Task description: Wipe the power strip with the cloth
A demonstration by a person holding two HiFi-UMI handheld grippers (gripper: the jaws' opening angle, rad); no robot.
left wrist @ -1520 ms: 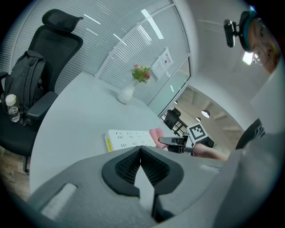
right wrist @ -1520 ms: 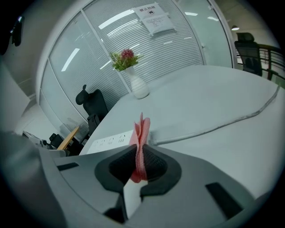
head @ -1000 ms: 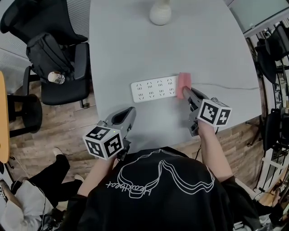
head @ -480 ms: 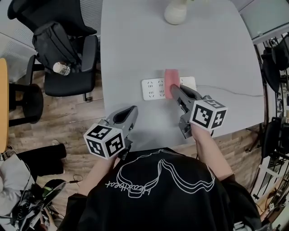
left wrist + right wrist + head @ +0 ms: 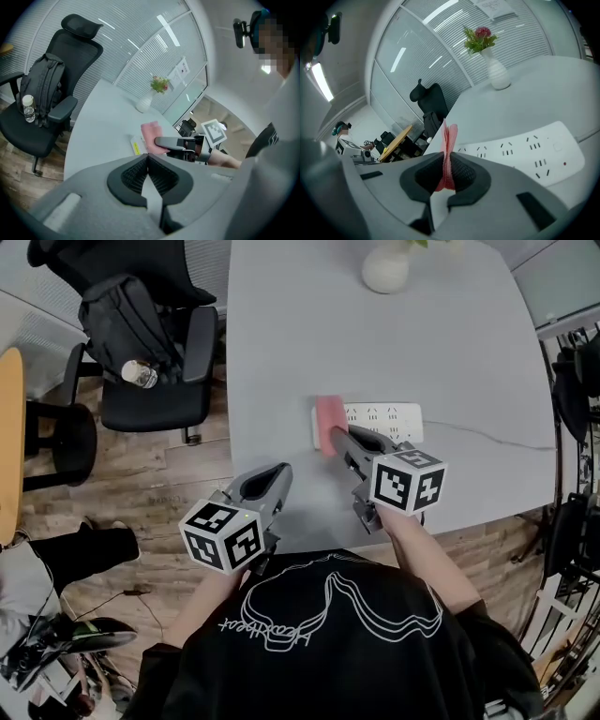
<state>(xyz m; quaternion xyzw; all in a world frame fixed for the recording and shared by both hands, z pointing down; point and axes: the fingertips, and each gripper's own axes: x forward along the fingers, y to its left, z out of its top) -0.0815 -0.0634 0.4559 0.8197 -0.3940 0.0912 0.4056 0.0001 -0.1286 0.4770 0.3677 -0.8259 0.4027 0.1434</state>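
grey table [image 5: 309, 324], wood floor [image 5: 141, 484], black chair [image 5: 155, 343]

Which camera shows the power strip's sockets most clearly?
The right gripper view: the power strip lies close to the camera, its socket slots large and distinct. The head view shows most of its length, but small, with one end under the pink cloth. The left gripper view shows only one end, beside the cloth.

cloth [image 5: 330, 415] lies on the power strip's [image 5: 384, 414] left end, vase [image 5: 385, 274] behind them on the table [image 5: 469, 343].
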